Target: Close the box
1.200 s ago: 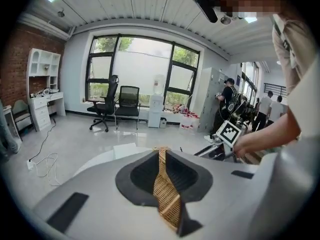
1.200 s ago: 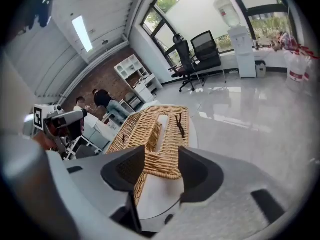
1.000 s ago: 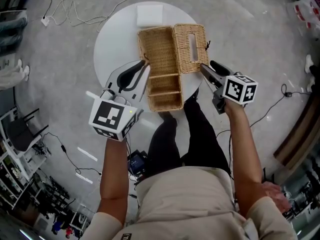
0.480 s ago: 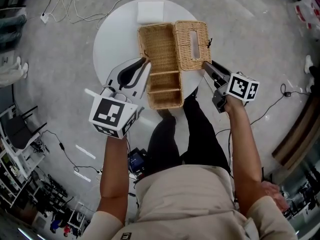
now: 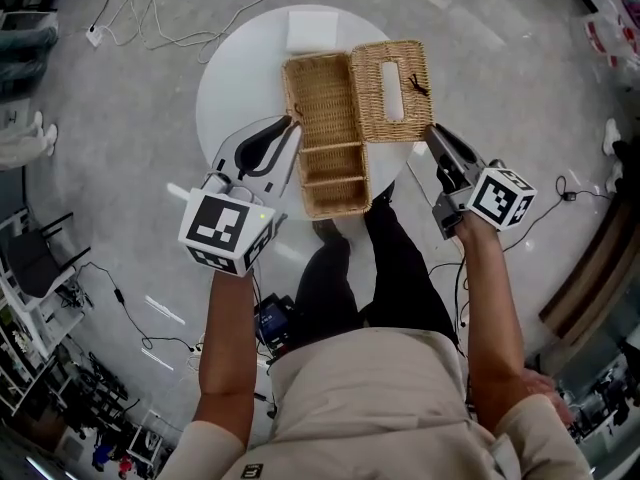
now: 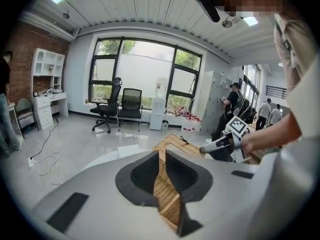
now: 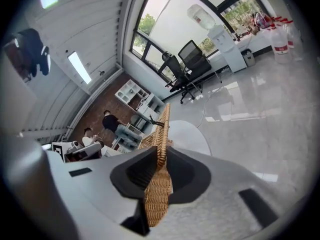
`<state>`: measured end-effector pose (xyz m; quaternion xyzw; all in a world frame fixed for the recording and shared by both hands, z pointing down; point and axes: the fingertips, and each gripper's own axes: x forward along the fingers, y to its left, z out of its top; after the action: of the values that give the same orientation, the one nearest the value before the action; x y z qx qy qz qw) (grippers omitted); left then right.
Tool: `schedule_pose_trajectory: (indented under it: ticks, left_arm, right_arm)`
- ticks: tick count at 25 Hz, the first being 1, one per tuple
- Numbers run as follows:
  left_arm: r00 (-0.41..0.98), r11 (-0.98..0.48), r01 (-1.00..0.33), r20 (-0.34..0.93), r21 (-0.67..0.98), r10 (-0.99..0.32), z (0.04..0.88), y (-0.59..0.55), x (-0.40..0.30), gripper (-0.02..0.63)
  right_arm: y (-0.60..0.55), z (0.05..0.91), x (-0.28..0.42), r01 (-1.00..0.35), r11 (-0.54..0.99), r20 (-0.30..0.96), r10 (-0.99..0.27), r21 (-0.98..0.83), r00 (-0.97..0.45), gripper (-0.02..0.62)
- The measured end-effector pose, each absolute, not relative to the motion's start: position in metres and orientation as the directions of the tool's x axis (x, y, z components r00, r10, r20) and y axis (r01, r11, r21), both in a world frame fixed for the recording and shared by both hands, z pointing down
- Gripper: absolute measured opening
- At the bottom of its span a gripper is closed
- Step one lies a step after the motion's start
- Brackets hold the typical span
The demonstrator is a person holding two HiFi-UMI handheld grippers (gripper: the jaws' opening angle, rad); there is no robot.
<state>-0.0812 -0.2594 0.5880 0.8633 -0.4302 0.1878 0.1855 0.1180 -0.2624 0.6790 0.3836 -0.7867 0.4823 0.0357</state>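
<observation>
A wicker box with several compartments stands open on a round white table. Its lid, with a slot in it, is hinged out to the right. My left gripper is shut on the box's left wall, and the left gripper view shows the weave pinched between the jaws. My right gripper grips the lid's near edge; its jaws have just been closing, and the pads press on the wicker. In the right gripper view the lid stands edge-on, tilted up off the table.
A white square pad lies on the table behind the box. Cables trail over the grey floor to the left. The person's legs stand at the table's near edge. Office chairs and people stand farther off.
The right gripper's jaws have closed on the lid's edge and risen with it, so the lid has tipped from flat to nearly upright. The left gripper has kept its hold and place.
</observation>
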Motion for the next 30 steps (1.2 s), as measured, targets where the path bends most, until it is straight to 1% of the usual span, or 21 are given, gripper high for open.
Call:
schedule_pose_trajectory:
  ticks: [7,12,20,30]
  left_arm:
    - [0.559,-0.561,-0.814,0.463,0.151,-0.688,0.566,-0.256,-0.093,0.04]
    - [0.556,-0.557,-0.818,0.448,0.144,-0.7,0.547,-0.257,-0.11,0.04]
    - [0.555,-0.559,-0.819,0.424,0.13,-0.715,0.52,-0.256,-0.13,0.04]
    - [0.551,-0.559,-0.822,0.4,0.109,-0.732,0.486,-0.255,-0.146,0.04]
  right_arm:
    - [-0.262,0.635,0.087,-0.646,0.328,0.404,-0.567,-0.689,-0.718,0.034]
    - [-0.263,0.617,0.06,-0.637,0.362,0.395,-0.551,-0.68,-0.735,0.031]
    - [-0.255,0.598,0.014,-0.615,0.429,0.397,-0.496,-0.661,-0.772,0.037]
    - [-0.244,0.593,-0.034,-0.585,0.48,0.426,-0.407,-0.653,-0.808,0.054]
